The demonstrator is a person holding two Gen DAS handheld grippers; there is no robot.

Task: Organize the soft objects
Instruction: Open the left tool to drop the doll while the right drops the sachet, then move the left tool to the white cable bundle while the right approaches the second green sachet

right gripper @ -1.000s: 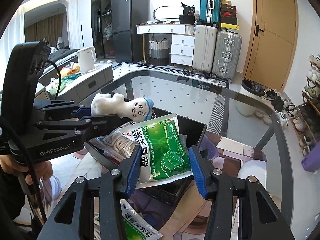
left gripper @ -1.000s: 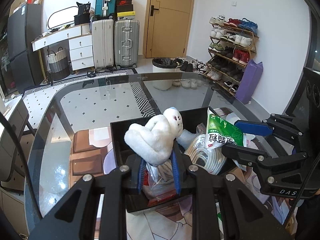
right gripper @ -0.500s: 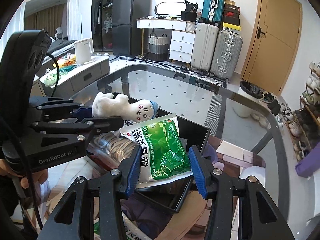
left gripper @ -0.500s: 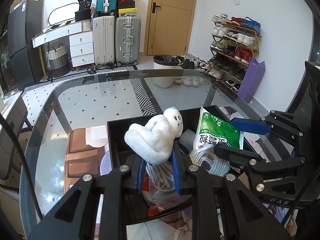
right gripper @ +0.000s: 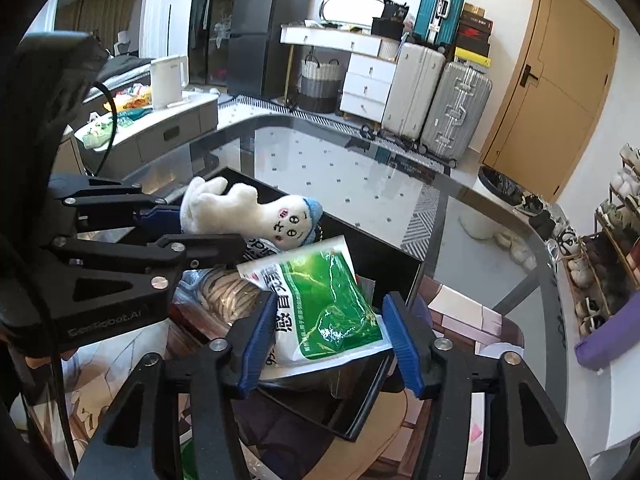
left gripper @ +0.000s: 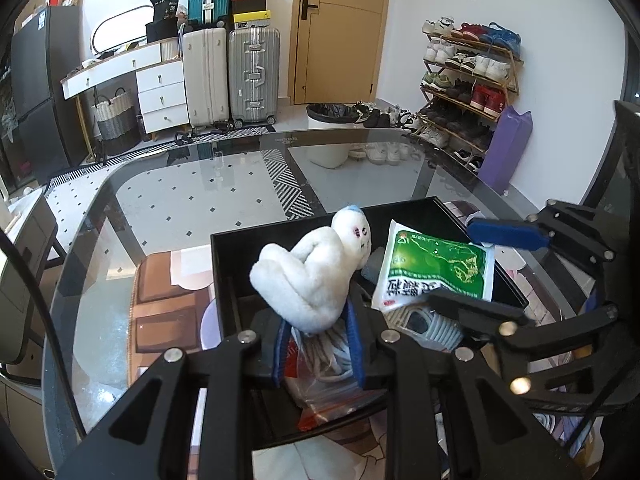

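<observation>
A white plush toy [left gripper: 316, 276] with a blue cap hangs over the black box [left gripper: 280, 236]. My left gripper [left gripper: 318, 316] is shut on its lower end, and the jaws are starting to open. In the right wrist view the plush toy [right gripper: 248, 212] sticks out sideways from the left gripper [right gripper: 200, 228]. A green and white packet [right gripper: 328, 304] lies on the box's contents between the blue pads of my right gripper [right gripper: 330, 300]. Those jaws are opening and the right pad stands clear of the packet. The left wrist view shows the packet [left gripper: 436, 268] under the right gripper [left gripper: 468, 268].
The box [right gripper: 380, 248] also holds a clear bag of coiled cord [left gripper: 432, 324] and a zip bag [left gripper: 320, 400]. It stands on a patterned mat [left gripper: 168, 304] on a glass table [left gripper: 180, 208]. Another green packet [right gripper: 188, 460] lies near me. Suitcases and a shoe rack stand beyond.
The right jaws have spread wider around the green packet, which has sunk lower and flatter onto the box's contents. The left gripper and the plush toy have hardly moved.
</observation>
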